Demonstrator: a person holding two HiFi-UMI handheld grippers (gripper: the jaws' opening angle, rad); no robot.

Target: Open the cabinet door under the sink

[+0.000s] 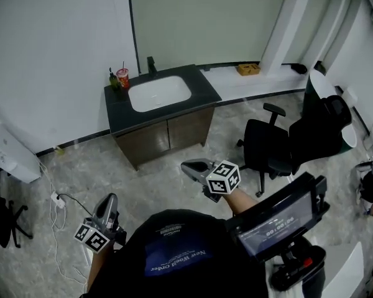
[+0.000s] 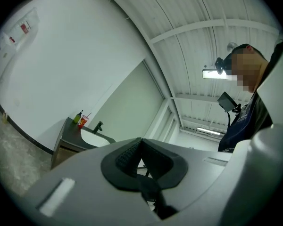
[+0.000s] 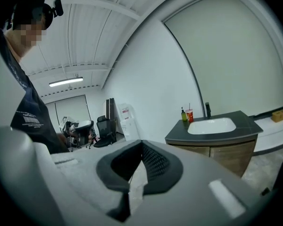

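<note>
The sink cabinet stands against the far wall, with a dark top, a white basin and two brown doors that look closed. My left gripper is low at the left, far from the cabinet, its jaws together and nothing in them. My right gripper is nearer, a short way in front of the right door, also shut and empty. The cabinet shows small and distant at the left of the left gripper view beyond the gripper. In the right gripper view the cabinet sits right of the gripper.
A black office chair stands right of the cabinet. A white water dispenser and floor cables lie at the left. A red cup, green bottle and faucet sit on the countertop. A yellow box rests on the ledge.
</note>
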